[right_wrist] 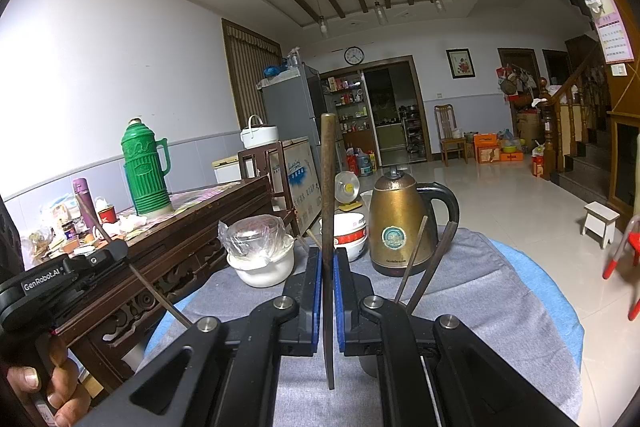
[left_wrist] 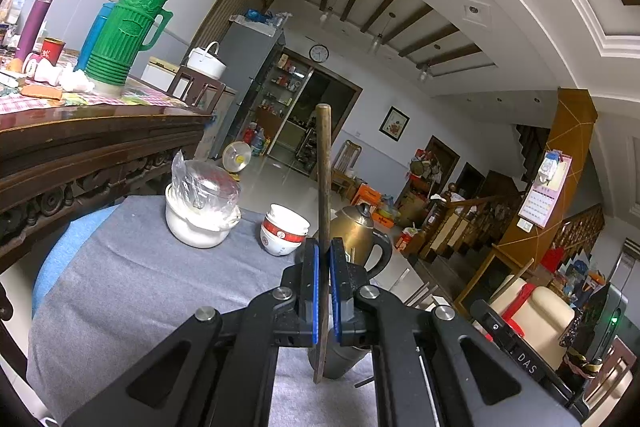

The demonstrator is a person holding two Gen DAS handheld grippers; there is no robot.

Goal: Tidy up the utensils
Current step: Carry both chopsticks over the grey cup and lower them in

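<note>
My left gripper [left_wrist: 324, 255] is shut on a brown chopstick [left_wrist: 324, 179] that stands upright between its blue pads, above the grey cloth [left_wrist: 140, 287]. My right gripper [right_wrist: 328, 263] is shut on another brown chopstick [right_wrist: 328, 187], also upright. In the right wrist view the left gripper [right_wrist: 116, 251] shows at the far left with its chopstick [right_wrist: 160, 299] slanting through it. Two more chopsticks [right_wrist: 424, 267] stick up from behind my right gripper's arm, in front of the kettle. A dark cylinder [left_wrist: 344, 359] lies partly hidden under the left gripper.
On the cloth-covered round table stand a white pot with a plastic-wrapped lid [right_wrist: 260, 251], stacked red-and-white bowls [right_wrist: 352, 231] and a gold kettle [right_wrist: 400, 223]. A dark wooden table [right_wrist: 192, 227] to the left carries a green thermos [right_wrist: 146, 171] and clutter.
</note>
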